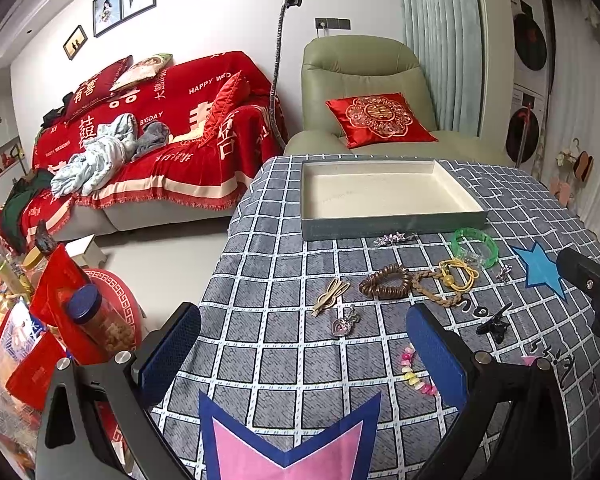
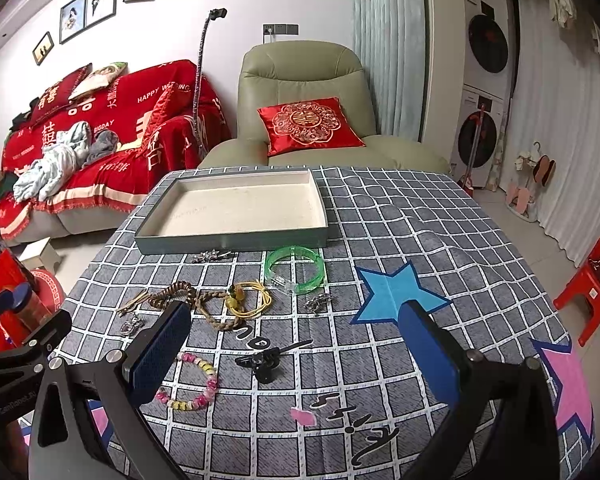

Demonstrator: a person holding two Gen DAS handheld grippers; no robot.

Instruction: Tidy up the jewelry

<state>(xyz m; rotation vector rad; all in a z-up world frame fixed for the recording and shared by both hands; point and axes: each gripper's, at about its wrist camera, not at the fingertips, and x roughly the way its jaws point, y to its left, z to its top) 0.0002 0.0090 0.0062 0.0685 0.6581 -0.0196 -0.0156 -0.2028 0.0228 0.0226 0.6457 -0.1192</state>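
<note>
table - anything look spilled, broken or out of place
Nothing looks broken or spilled. The oddity is that the tray holds nothing, while every piece lies loose on the cloth in front of it: the green bangle, yellow cord, black clip and pink bead bracelet. Both grippers, left and right, are open.

Both views are bright and evenly lit by soft, diffuse light, with only faint shadows on the tabletop (image 2: 380, 216). Focus is sharp centrally. Fisheye distortion bends the edges, and the corners vignette to black.
</note>
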